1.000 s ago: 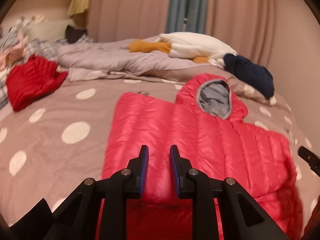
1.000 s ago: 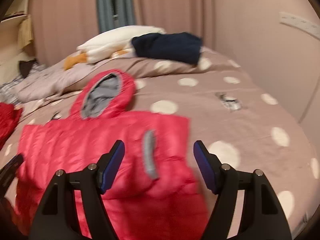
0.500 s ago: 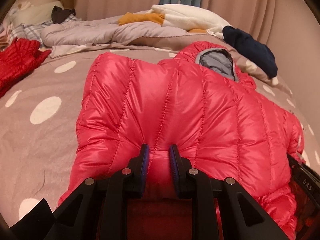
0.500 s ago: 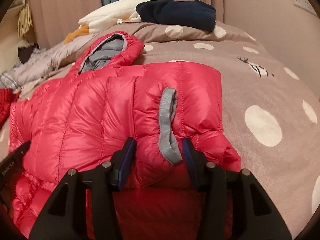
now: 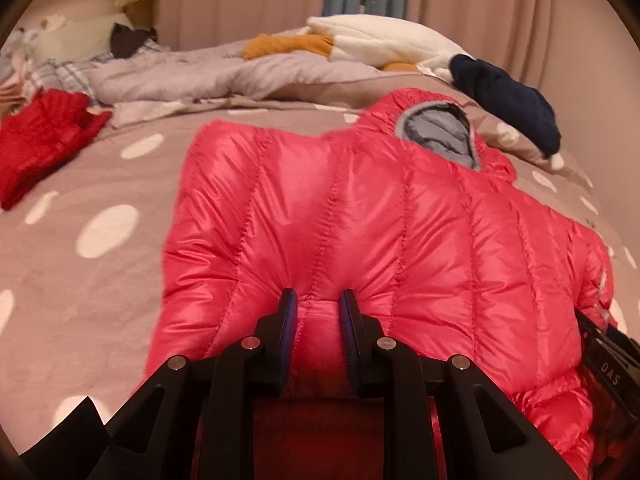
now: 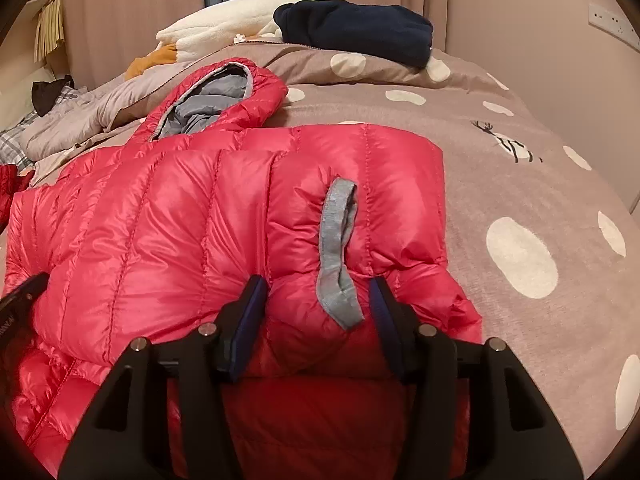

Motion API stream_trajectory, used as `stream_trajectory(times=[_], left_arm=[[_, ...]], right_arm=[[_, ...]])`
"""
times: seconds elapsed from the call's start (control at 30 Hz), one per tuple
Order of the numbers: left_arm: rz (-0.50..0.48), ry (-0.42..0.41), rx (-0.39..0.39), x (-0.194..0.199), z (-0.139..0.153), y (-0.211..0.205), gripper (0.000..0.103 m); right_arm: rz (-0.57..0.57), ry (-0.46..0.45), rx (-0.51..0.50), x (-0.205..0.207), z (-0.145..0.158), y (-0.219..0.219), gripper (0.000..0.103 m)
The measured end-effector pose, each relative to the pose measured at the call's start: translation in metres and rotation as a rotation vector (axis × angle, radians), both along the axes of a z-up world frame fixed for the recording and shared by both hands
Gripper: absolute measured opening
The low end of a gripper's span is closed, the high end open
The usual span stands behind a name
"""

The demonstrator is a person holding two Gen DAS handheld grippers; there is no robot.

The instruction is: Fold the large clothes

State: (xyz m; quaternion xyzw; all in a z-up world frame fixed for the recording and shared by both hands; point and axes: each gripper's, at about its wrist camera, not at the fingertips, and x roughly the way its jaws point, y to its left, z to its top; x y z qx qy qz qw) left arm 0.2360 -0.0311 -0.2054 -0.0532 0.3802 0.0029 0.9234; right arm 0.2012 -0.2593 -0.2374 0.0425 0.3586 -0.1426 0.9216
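Observation:
A shiny red down jacket (image 5: pixel 360 216) with a grey-lined hood (image 5: pixel 436 136) lies spread on the polka-dot bed (image 5: pixel 80 280). My left gripper (image 5: pixel 318 312) is shut on a pinched ridge of its near edge, and the fabric puckers around both pads. My right gripper (image 6: pixel 316 300) holds a thicker bulge of the jacket (image 6: pixel 160 232) beside a grey loop strap (image 6: pixel 336 248). Its jaws are opening slightly, but the pads still press the bulge. Each gripper shows at the edge of the other's view.
A darker red garment (image 5: pixel 36 152) lies at the bed's left. A grey duvet (image 5: pixel 224 76), a white plush toy (image 5: pixel 380 40) and a navy garment (image 6: pixel 356 28) sit near the head of the bed. A wall with a socket strip (image 6: pixel 612 24) runs along the right.
Both grippers have come down close over the jacket. The right jaws, wide a second ago, have closed around the bulge by the grey strap. Little differs over the last half second.

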Motion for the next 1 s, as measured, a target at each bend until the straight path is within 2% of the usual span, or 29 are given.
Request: stream_trajectory(times=[0.1, 0.17, 0.23, 0.3, 0.37, 0.43, 0.5, 0.57, 0.63, 0.73, 0.83, 0.9, 0.93, 0.97, 1.0], left_arm=[[0.134, -0.007, -0.022, -0.008, 0.014, 0.013, 0.022], [0.217, -0.034, -0.055, -0.015, 0.025, 0.027, 0.022], [0.351, -0.074, -0.042, -0.023, 0.039, 0.044, 0.022], [0.426, -0.077, -0.015, -0.023, 0.051, 0.058, 0.022], [0.476, -0.091, -0.027, -0.024, 0.063, 0.077, 0.022], [0.524, -0.124, -0.039, -0.026, 0.078, 0.097, 0.022], [0.563, -0.173, -0.035, -0.027, 0.092, 0.115, 0.022], [0.593, -0.204, -0.038, -0.026, 0.100, 0.131, 0.026], [0.625, -0.194, -0.046, -0.016, 0.099, 0.142, 0.031], [0.665, -0.186, -0.052, -0.002, 0.093, 0.154, 0.031], [0.662, -0.170, 0.029, 0.012, 0.080, 0.152, 0.031], [0.644, -0.145, 0.009, 0.022, 0.071, 0.154, 0.031], [0.611, -0.123, -0.011, 0.028, 0.065, 0.154, 0.031], [0.589, -0.092, -0.017, 0.032, 0.058, 0.153, 0.031], [0.573, -0.060, -0.001, 0.038, 0.051, 0.150, 0.031]], right_arm=[[0.006, 0.002, 0.007, -0.003, 0.009, 0.000, 0.059], [0.032, 0.014, 0.049, -0.004, 0.021, -0.004, 0.061], [0.040, -0.025, 0.097, -0.007, 0.044, -0.013, 0.062], [0.037, -0.076, 0.121, -0.008, 0.067, -0.019, 0.070], [0.055, -0.120, 0.140, -0.001, 0.094, -0.026, 0.088], [0.074, -0.156, 0.111, 0.016, 0.121, -0.029, 0.090], [0.083, -0.141, 0.045, 0.040, 0.139, -0.026, 0.091], [0.107, -0.114, -0.006, 0.081, 0.150, -0.023, 0.101], [0.105, -0.089, -0.005, 0.117, 0.148, -0.023, 0.103], [0.129, -0.016, 0.050, 0.180, 0.130, -0.025, 0.103], [0.103, 0.050, 0.112, 0.233, 0.096, -0.023, 0.103], [0.133, 0.104, 0.119, 0.268, 0.068, -0.013, 0.100], [0.141, 0.139, 0.074, 0.288, 0.049, -0.004, 0.093], [0.133, 0.165, 0.032, 0.299, 0.038, 0.003, 0.074], [0.134, 0.190, 0.007, 0.306, 0.030, 0.006, 0.061]])
